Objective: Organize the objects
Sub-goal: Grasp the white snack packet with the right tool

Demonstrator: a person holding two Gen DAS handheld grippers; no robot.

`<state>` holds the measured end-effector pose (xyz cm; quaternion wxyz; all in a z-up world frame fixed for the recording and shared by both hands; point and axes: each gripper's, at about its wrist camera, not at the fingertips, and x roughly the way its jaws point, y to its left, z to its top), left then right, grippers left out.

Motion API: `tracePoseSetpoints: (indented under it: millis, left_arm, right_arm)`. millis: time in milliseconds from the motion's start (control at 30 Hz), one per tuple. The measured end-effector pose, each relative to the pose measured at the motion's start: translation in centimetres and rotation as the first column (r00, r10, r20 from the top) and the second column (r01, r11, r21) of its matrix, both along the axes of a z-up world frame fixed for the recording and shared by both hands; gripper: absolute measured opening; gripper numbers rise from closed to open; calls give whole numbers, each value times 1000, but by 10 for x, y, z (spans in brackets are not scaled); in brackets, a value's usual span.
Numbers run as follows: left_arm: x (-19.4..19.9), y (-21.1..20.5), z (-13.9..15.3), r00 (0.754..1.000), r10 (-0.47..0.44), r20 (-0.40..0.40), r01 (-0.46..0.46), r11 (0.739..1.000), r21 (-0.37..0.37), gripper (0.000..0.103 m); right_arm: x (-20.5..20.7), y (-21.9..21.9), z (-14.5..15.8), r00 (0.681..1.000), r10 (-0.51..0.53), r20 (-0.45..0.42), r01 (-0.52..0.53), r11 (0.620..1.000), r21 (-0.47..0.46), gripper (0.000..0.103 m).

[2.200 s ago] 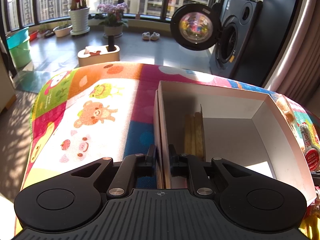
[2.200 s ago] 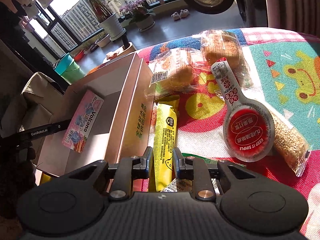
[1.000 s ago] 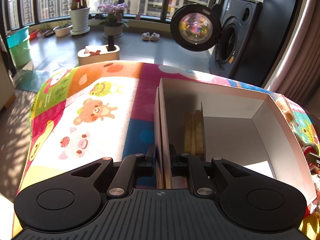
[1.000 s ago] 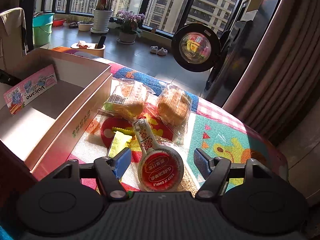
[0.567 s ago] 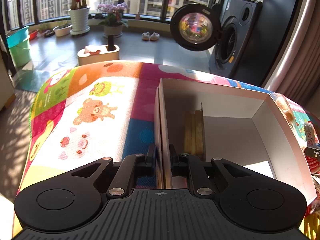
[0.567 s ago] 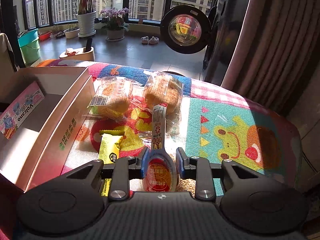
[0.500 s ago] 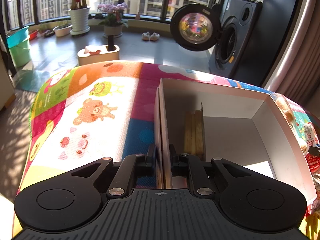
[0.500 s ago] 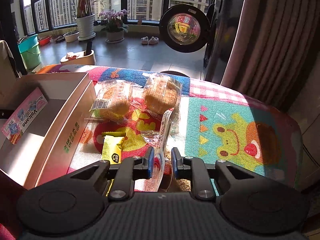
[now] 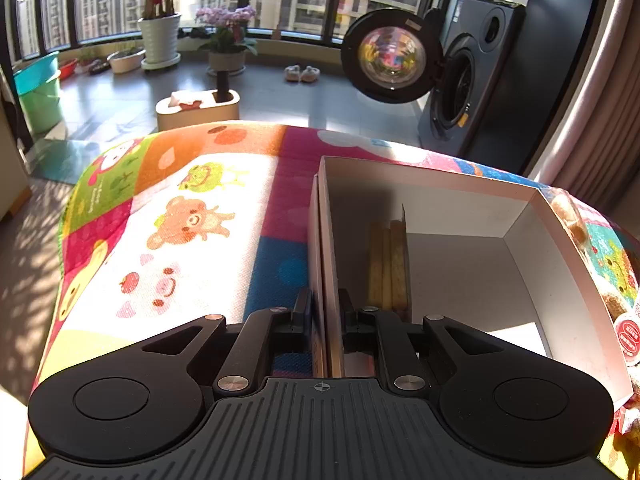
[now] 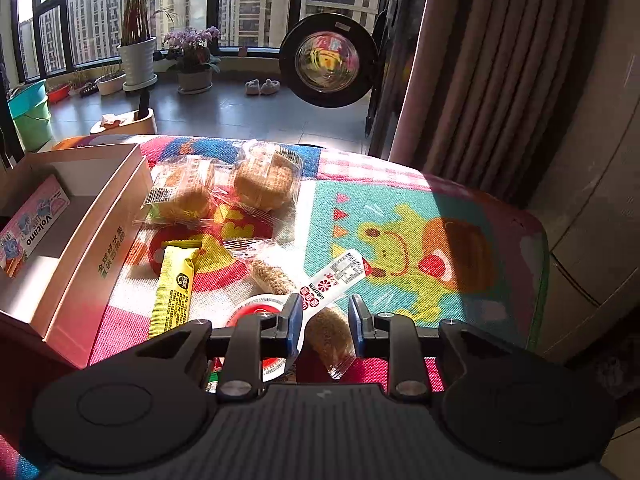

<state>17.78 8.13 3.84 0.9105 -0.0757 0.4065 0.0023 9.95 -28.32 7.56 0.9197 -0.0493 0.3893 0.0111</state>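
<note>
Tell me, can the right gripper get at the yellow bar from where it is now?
Probably yes. The right gripper is open just right of the yellow bar, which lies flat on the cloth with nothing on top. The red-lidded packet sits between the fingers, so it must shift left first.

Count, right wrist view, items on the mat [image 10: 420,216]:
- Wrapped round cakes: 2, one [image 10: 182,196] beside the other [image 10: 264,182].
- Yellow snack bar [image 10: 174,288]: 1.
- Clear pack of grain sticks [image 10: 304,304]: 1.
- Red-lidded cup with a long white tab [image 10: 332,280]: 1.
- Green wrapper edge under the tool: 1, too hidden to identify.

Open box [image 10: 96,240]: 1. Inside it, pink packet [image 10: 32,228]: 1.

Left wrist view: same box [image 9: 560,256], count 1; one packet standing on edge inside [image 9: 390,264].

Background: washing machine [image 9: 468,76] 1, its round door [image 10: 328,60] 1; slippers [image 10: 262,87] 2; flowering pot plant [image 10: 194,62] 1; tall plant in a white pot [image 10: 138,40] 1.
</note>
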Motion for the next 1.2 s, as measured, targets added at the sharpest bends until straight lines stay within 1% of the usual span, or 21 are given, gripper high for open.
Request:
tracePoseSetpoints:
  millis: [67, 100, 133, 167, 233, 300, 333, 367, 467, 533, 600, 700, 733, 767, 800, 833, 867, 933, 1100, 1200]
  left_arm:
    - [0, 0, 0, 1000, 0, -1, 0, 1000, 1, 14]
    - [0, 0, 0, 1000, 0, 0, 0, 1000, 1, 14]
    - [0, 0, 0, 1000, -1, 0, 1, 1000, 1, 14]
    - [-1, 1, 0, 1000, -2, 0, 2, 1000, 0, 14]
    - [-1, 1, 0, 1000, -2, 2, 2, 1000, -2, 14]
    - [-1, 1, 0, 1000, -1, 2, 1, 1000, -1, 14]
    - [-2, 1, 0, 1000, -1, 2, 1, 1000, -1, 14]
    - [-2, 1, 0, 1000, -1, 2, 1, 1000, -1, 14]
    - [-1, 1, 0, 1000, -2, 3, 2, 1000, -3, 14]
    - [-2, 1, 0, 1000, -1, 2, 1, 1000, -1, 14]
    - [-1, 0, 0, 1000, 1, 1, -1, 1000, 1, 14]
    - [-2, 1, -1, 1000, -1, -4, 1, 1000, -3, 14]
    - [-3, 1, -1, 1000, -2, -5, 2, 1000, -4, 14]
    - [-3, 1, -2, 1000, -3, -5, 3, 1000, -5, 14]
    - [-3, 1, -2, 1000, -3, -5, 3, 1000, -3, 14]
    - [-3, 0, -2, 1000, -2, -5, 2, 1000, -2, 14]
    - [-3, 0, -2, 1000, -1, -5, 1, 1000, -1, 14]
    - [-4, -1, -2, 1000, -3, -4, 3, 1000, 3, 14]
    - [-9, -1, -3, 1000, -10, -4, 10, 1000, 8, 14]
    - [-10, -2, -3, 1000, -10, -2, 10, 1000, 8, 14]
  right_arm:
    - [-6, -4, 7, 1000, -20, 14, 20, 999, 38, 44]
    - [-11, -5, 10, 1000, -11, 17, 10, 998, 66, 49]
    - [-16, -5, 13, 1000, 3, 16, -5, 996, 94, 62]
    - [-22, -3, 14, 1000, 21, 13, -22, 993, 115, 68]
    - [-33, 2, 13, 998, 62, -3, -61, 990, 130, 70]
    - [-41, 7, 6, 995, 94, -23, -90, 990, 112, 76]
    - [-47, 12, 0, 993, 107, -45, -102, 990, 95, 81]
    - [-50, 13, -5, 991, 115, -65, -108, 990, 95, 83]
    - [-66, 18, -23, 980, 151, -128, -135, 983, 128, 83]
    - [-74, 23, -31, 973, 183, -140, -167, 979, 115, 83]
    - [-77, 28, -37, 970, 191, -147, -178, 979, 96, 83]
    - [-76, 29, -39, 966, 199, -162, -184, 977, 106, 82]
    - [-76, 30, -39, 965, 205, -164, -190, 976, 104, 79]
    - [-78, 31, -39, 964, 211, -163, -196, 975, 102, 69]
    - [-79, 33, -38, 964, 212, -160, -200, 975, 93, 63]
    - [-81, 34, -37, 965, 211, -155, -199, 976, 88, 52]
    - [-82, 34, -36, 966, 206, -154, -194, 977, 91, 49]
    - [-85, 31, -32, 969, 192, -155, -176, 978, 111, 47]
    - [-100, 34, -25, 969, 184, -164, -170, 981, 99, 43]
    - [-110, 37, -11, 969, 203, -141, -187, 975, 118, 43]
